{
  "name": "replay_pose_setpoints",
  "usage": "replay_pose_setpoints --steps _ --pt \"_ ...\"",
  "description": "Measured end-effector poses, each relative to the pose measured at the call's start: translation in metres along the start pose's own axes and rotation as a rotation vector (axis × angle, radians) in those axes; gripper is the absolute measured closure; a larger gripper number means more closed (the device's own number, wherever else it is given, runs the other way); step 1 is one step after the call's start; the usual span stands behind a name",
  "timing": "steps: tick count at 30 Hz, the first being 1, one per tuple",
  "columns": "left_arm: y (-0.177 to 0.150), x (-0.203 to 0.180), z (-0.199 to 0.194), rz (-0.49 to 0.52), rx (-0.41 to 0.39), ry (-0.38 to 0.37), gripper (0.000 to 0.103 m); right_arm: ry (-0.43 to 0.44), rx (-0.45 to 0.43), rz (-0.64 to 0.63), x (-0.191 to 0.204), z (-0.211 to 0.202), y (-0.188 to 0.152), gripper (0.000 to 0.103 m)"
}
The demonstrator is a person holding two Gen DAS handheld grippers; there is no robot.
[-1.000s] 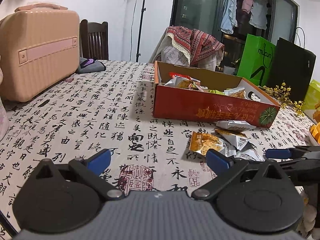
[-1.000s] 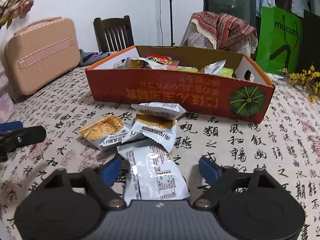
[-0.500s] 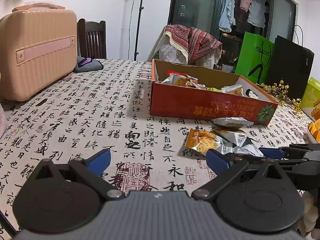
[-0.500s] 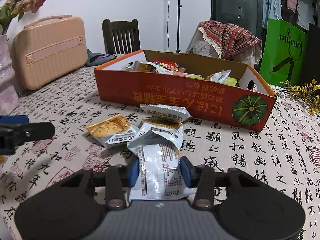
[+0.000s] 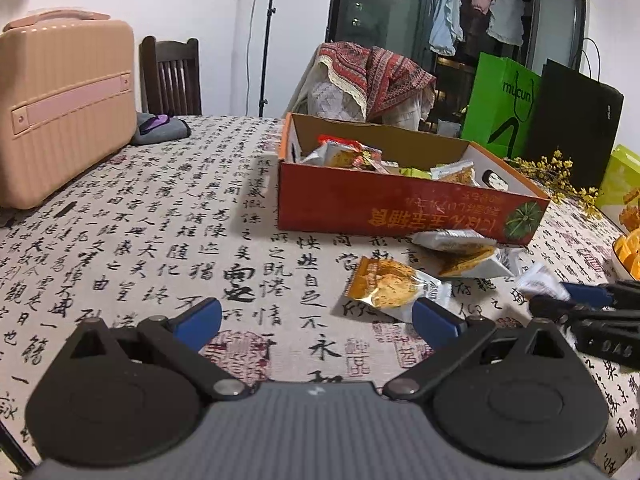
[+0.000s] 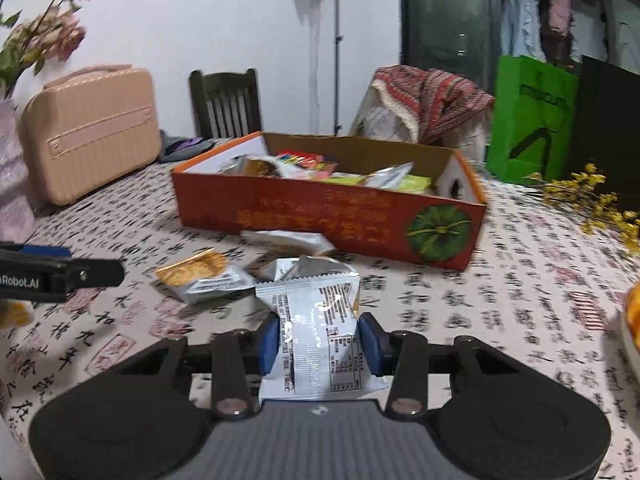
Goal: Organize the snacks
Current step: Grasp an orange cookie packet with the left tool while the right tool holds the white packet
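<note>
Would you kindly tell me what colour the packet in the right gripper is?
Silvery white with black print, clearest in the right wrist view: snack packet, right gripper.

1. Locate the pink suitcase (image 5: pixel 60 108) standing on the calligraphy tablecloth (image 5: pixel 160 248) at your far left.
2. Note the wooden chair (image 5: pixel 172 76) behind the table, with a grey pouch (image 5: pixel 160 130) just in front of it.
3. Observe the green bag (image 5: pixel 504 104) beside the black bag (image 5: pixel 576 120), with yellow flowers (image 5: pixel 560 176) in front of them.
4. Identify the patterned cloth (image 6: pixel 432 100) draped behind the table.
</note>
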State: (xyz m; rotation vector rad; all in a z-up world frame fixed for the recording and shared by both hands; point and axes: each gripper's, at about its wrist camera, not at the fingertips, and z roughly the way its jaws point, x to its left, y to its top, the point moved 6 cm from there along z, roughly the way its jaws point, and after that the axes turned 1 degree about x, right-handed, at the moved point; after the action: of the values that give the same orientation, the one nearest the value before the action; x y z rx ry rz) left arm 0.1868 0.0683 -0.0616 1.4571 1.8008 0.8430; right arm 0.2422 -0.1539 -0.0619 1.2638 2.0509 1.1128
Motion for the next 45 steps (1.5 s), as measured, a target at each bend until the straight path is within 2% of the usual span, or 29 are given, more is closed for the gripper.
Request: replay_pose_setpoints --steps 8,13,19,24,37,40,45 --pt "0.006 -0.021 0.016 0.041 0.023 -0.01 0.0 -0.091 -0.032 0.087 -0.051 -0.007 0.003 0.062" --pt "0.016 -0.038 0.033 0.089 0.046 -0.015 0.0 -0.113 -0.046 0.12 -0.073 0.0 0.014 0.062" --pt "0.021 -0.055 0.064 0.113 0.096 -0.006 0.0 -0.124 -0.06 0.146 -0.084 0.021 0.027 0.061" --pt "0.012 -0.06 0.086 0.109 0.142 -0.016 0.0 -0.099 -0.082 0.205 -0.094 0.03 0.024 0.061" --pt "0.01 -0.062 0.088 0.139 0.131 -0.007 0.0 -0.118 -0.085 0.191 -0.091 0.031 0.019 0.061" --pt "0.01 -0.061 0.086 0.132 0.124 -0.007 0.004 -0.117 -0.085 0.193 -0.092 0.03 0.019 0.061" --pt "0.011 -0.059 0.082 0.126 0.1 -0.001 0.022 -0.117 -0.084 0.191 -0.091 0.03 0.019 0.061"
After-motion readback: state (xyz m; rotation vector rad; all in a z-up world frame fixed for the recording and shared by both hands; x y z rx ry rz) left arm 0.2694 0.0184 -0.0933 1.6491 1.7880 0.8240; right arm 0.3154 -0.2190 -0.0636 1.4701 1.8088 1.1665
